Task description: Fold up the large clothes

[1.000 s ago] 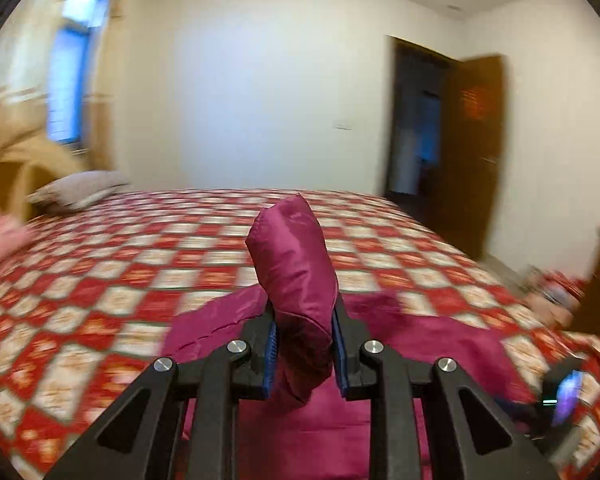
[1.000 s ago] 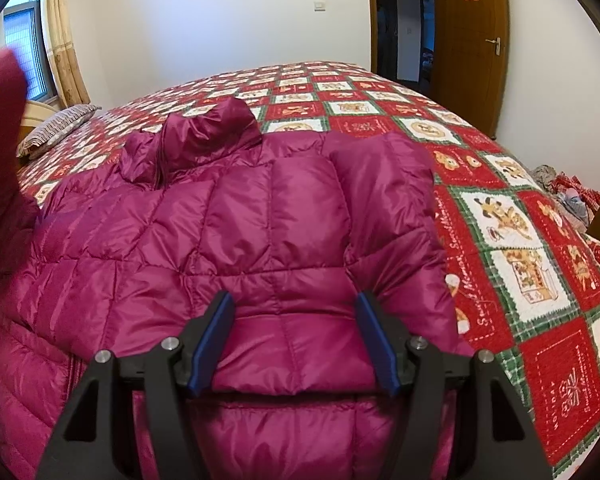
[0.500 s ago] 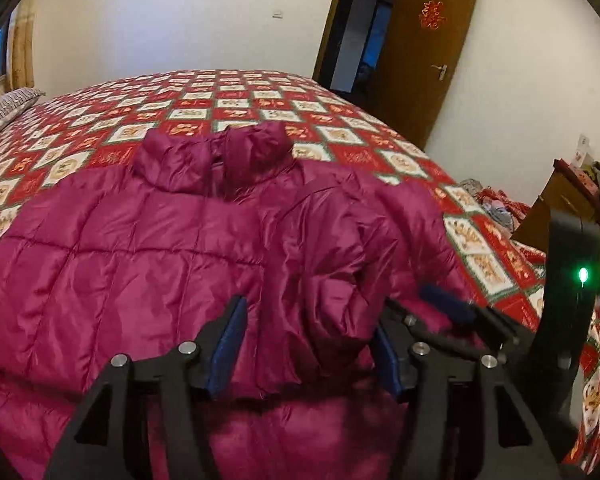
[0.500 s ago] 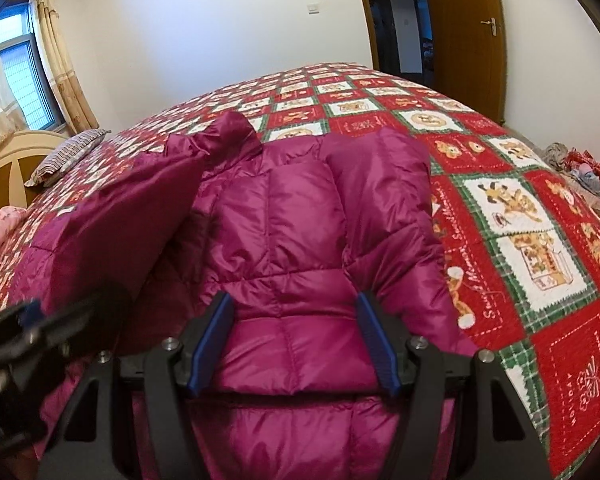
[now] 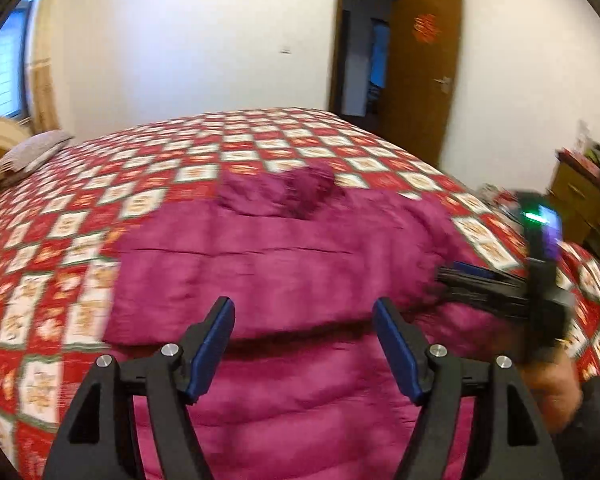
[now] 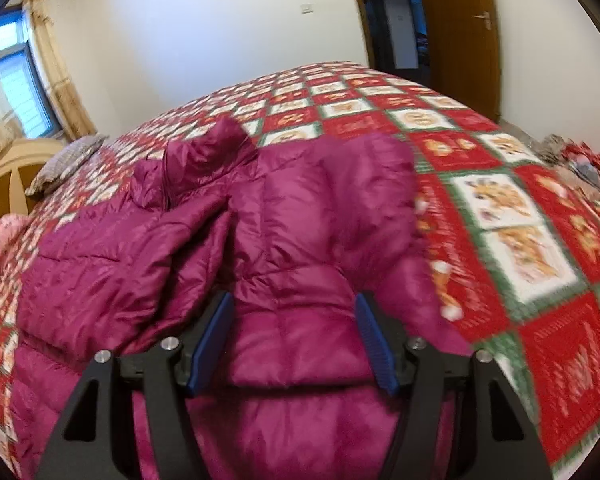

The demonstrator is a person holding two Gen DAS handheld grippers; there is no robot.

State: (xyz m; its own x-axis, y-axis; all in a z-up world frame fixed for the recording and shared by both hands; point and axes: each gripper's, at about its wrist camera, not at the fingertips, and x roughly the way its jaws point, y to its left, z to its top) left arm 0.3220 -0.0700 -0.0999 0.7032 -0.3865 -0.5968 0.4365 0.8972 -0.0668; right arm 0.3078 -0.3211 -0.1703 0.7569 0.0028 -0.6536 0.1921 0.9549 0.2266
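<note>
Left wrist view: we find the left gripper (image 5: pixel 303 344) gaping, just opened — nothing held. We judge the jacket (image 5: pixel 284 256) on the bed (image 5: pixel 100 184) puffy, slippery, light — grip the hem.

A quilted magenta puffer jacket (image 6: pixel 300 248) of glossy, slick fabric lies on a matt patchwork cotton bedspread (image 6: pixel 512 216). At two o'clock stands a varnished wooden door (image 6: pixel 460 28); the grippers' fingers (image 5: pixel 212 344) are matt black plastic with blue ribbed pads.
</note>
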